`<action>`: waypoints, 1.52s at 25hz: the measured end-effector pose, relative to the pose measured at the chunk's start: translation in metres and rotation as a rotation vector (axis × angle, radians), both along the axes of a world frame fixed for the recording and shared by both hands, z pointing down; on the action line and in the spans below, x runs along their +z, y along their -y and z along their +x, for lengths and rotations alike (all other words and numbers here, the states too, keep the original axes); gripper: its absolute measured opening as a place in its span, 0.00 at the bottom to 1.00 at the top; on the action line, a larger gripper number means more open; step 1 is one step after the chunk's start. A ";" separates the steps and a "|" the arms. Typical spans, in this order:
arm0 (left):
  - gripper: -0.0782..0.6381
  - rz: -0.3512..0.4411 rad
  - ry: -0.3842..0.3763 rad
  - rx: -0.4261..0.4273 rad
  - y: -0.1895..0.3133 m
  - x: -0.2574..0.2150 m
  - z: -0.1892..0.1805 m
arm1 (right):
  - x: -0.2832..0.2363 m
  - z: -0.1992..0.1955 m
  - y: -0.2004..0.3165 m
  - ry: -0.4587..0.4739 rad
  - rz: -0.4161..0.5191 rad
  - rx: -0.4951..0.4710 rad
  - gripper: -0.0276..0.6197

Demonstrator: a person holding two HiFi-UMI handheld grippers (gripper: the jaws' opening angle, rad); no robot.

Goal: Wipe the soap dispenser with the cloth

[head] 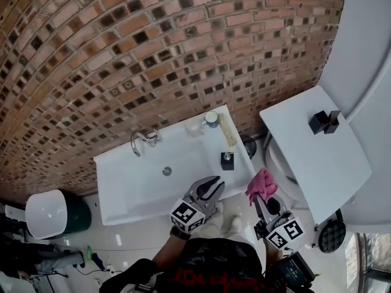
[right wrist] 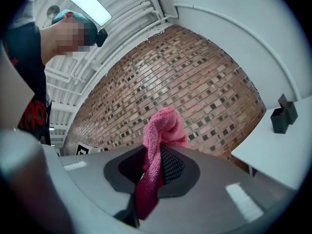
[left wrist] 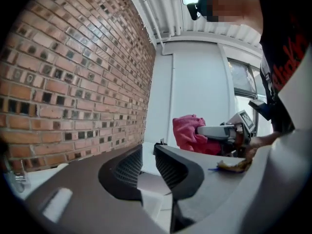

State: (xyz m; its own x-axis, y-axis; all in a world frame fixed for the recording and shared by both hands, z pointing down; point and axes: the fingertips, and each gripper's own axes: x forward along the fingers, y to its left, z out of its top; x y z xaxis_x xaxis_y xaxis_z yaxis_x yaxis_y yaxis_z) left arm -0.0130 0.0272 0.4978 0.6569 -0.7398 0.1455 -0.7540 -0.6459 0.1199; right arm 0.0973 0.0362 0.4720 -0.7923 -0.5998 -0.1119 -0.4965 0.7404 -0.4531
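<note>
**Cloth (head: 261,184) gripped, soap dispenser (head: 227,160) on the sink (head: 122,188) rim**

The right gripper (head: 261,201) is clamped on the pink cloth, just right of the sink. The left gripper (head: 212,187), jaws slightly apart and empty, hovers near the black soap dispenser.

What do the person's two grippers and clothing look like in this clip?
Left gripper and right gripper have grey bodies and dark jaws with mesh-textured pads. Each carries a cube of black-and-white square markers. The person wears a black top with red print.
</note>
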 end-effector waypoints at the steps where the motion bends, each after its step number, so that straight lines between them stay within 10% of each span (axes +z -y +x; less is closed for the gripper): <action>1: 0.23 -0.011 -0.005 0.025 0.008 0.009 -0.006 | -0.001 -0.004 0.008 -0.011 0.004 0.011 0.12; 10: 0.55 -0.249 0.228 0.286 0.082 0.164 -0.072 | -0.011 -0.052 0.057 -0.086 -0.025 0.102 0.12; 17: 0.57 -0.296 0.465 0.479 0.122 0.253 -0.067 | 0.001 -0.059 0.071 -0.112 -0.079 0.147 0.12; 25: 0.54 -0.307 0.526 0.597 0.138 0.281 -0.034 | -0.004 -0.056 0.085 -0.122 -0.068 0.156 0.12; 29: 0.54 -0.344 0.384 0.548 0.122 0.250 -0.037 | 0.002 -0.050 0.088 -0.113 -0.094 0.153 0.12; 38: 0.54 -0.269 -0.245 0.371 0.121 0.052 -0.059 | -0.012 -0.061 0.101 0.006 -0.072 0.035 0.12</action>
State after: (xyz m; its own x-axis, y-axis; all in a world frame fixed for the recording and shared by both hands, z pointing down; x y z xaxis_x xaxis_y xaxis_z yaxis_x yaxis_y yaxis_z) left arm -0.0715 -0.0942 0.5496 0.9065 -0.4083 0.1076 -0.4091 -0.7862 0.4631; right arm 0.0359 -0.0643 0.4602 -0.7704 -0.6336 -0.0716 -0.5186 0.6880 -0.5076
